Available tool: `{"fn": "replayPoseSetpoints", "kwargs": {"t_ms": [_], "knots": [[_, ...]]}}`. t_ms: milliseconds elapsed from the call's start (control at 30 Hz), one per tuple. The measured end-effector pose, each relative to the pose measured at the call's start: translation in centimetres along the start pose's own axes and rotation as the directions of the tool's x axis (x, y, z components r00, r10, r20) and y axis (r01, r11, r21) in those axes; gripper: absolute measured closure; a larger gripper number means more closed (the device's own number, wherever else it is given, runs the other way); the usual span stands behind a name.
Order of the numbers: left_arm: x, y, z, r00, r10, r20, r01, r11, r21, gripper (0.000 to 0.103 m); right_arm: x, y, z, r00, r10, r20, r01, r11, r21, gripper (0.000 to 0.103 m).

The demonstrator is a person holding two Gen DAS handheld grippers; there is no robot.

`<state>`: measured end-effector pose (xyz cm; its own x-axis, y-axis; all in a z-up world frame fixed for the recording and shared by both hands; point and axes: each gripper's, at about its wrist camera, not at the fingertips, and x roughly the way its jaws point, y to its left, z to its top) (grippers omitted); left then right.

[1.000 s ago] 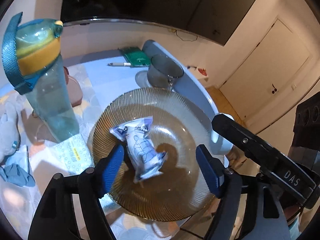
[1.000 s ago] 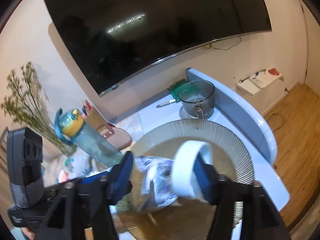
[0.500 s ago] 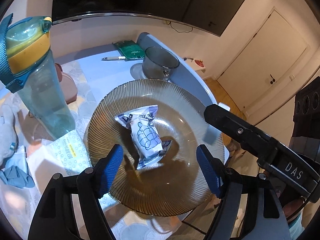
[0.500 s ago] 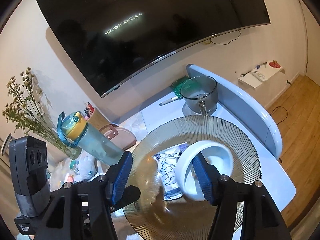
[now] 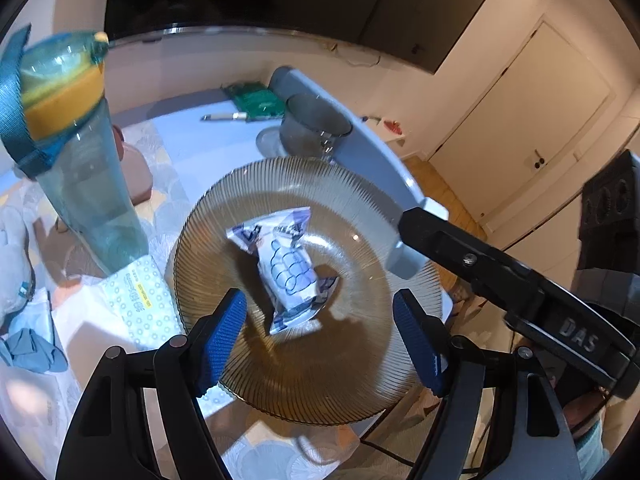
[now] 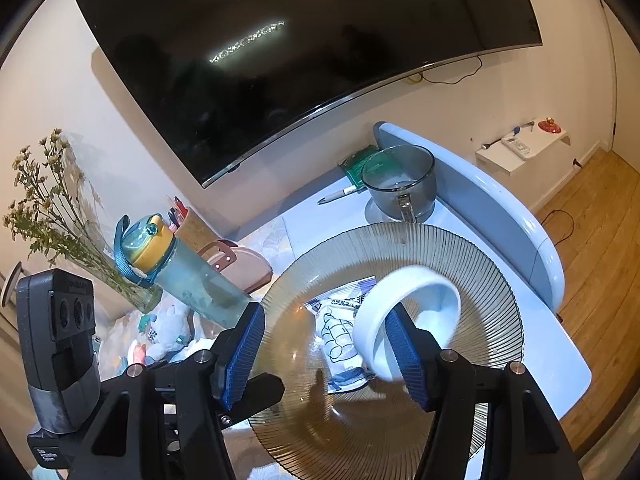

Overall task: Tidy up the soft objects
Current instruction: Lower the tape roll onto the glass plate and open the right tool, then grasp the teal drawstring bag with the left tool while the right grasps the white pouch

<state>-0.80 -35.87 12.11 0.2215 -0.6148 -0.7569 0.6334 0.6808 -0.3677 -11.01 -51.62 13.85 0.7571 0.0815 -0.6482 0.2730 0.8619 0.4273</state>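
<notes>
Amber ribbed plate [image 5: 352,376] on pale surface [image 5: 208,148], near its front edge. Snack packet [image 5: 286,270] lying flat in plate middle, white-blue wrapper, crimped ends toward upper left and lower right. Same packet [image 6: 338,328] in right view, partly hidden behind white bowl [image 6: 404,312].

Left gripper [image 5: 318,340] hovering over plate's near side, fingers [image 5: 222,336] wide apart, nothing between blue pads, packet just beyond them, not touched.

Right gripper [image 6: 326,354] over plate too, fingers [image 6: 404,354] spread about halfway. White bowl tilted on edge, opening facing right, sitting against inner face of right finger; left finger clear of it. Grip on bowl rim: cannot tell, contact behind pad hidden. In left view right gripper's black arm coming in from right, pale bowl piece [image 5: 404,260] at its tip above plate rim.

Teal bottle [image 5: 76,184] with yellow band and blue strap upright left of plate. Tissue pack [image 5: 136,300] flat just beside plate's left rim, below bottle. Grey plush [image 5: 14,264] and blue cloth [image 5: 28,350] at far left edge. Pink lidded box [image 6: 236,264] behind bottle. Glass mug [image 5: 314,132] behind plate, green pad [image 5: 254,98] and pen [image 5: 224,117] further back. Dried flowers [image 6: 52,208] in vase at left in right view. Dark TV [image 6: 288,48] on wall.
</notes>
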Motion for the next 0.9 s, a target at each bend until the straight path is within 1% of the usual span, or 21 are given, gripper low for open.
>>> {"fn": "replayPoseSetpoints", "kwargs": {"t_ms": [167,267,333,400,500,567,667,733,800,833,867,900], "knots": [[-2.9,0.1,0.2,0.996,-0.041,0.082,0.039,0.999,0.021,0.029,-0.5,1.1,0.3,0.999,0.023,0.025,-0.023,1.0,-0.013,0.041],[-4.5,0.6,0.1,0.992,-0.034,0.12,0.031,0.999,0.029,0.029,-0.6,2.1,0.5,0.998,0.041,0.037,-0.04,0.999,-0.02,0.037],[-5.4,1.2,0.1,0.99,-0.025,0.14,0.022,0.999,0.029,0.028,-0.6,2.9,0.5,0.998,0.039,0.045,-0.038,0.999,-0.033,0.037],[-6.1,1.9,0.1,0.989,-0.01,0.151,0.006,1.0,0.023,0.027,-0.5,3.9,0.5,0.998,0.035,0.055,-0.032,0.999,-0.043,0.037],[-6.5,2.8,0.5,0.989,0.005,0.145,-0.006,1.0,0.002,0.027,-0.2,5.1,0.5,0.998,0.031,0.054,-0.028,0.999,-0.044,0.037],[-7.1,3.3,0.7,0.989,-0.008,0.15,0.009,1.0,-0.004,0.027,-0.1,5.7,0.6,0.998,0.027,0.054,-0.025,0.999,-0.04,0.037],[-8.9,4.4,0.4,0.983,-0.029,0.181,0.032,0.999,-0.015,0.027,-0.4,7.0,0.7,0.997,0.045,0.057,-0.042,0.998,-0.053,0.037],[-10.7,5.7,-0.3,0.974,-0.027,0.225,0.036,0.999,-0.037,0.027,-0.8,8.8,0.5,0.996,0.064,0.061,-0.057,0.993,-0.108,0.037],[-12.9,7.9,-1.7,0.958,0.0,0.287,0.027,0.996,-0.088,0.027,-1.0,11.3,0.3,0.992,0.108,0.065,-0.095,0.978,-0.184,0.036],[-14.4,9.7,-2.7,0.944,0.048,0.327,-0.003,0.991,-0.136,0.027,-1.0,12.9,0.0,0.988,0.138,0.068,-0.119,0.967,-0.225,0.034],[-15.2,10.9,-3.4,0.934,0.088,0.347,-0.03,0.985,-0.17,0.027,-0.9,13.8,-0.2,0.985,0.155,0.071,-0.133,0.96,-0.247,0.03],[-15.9,12.3,-4.2,0.923,0.132,0.361,-0.06,0.977,-0.203,0.027,-0.6,15.4,-0.5,0.98,0.182,0.077,-0.154,0.947,-0.281,0.029]]}}
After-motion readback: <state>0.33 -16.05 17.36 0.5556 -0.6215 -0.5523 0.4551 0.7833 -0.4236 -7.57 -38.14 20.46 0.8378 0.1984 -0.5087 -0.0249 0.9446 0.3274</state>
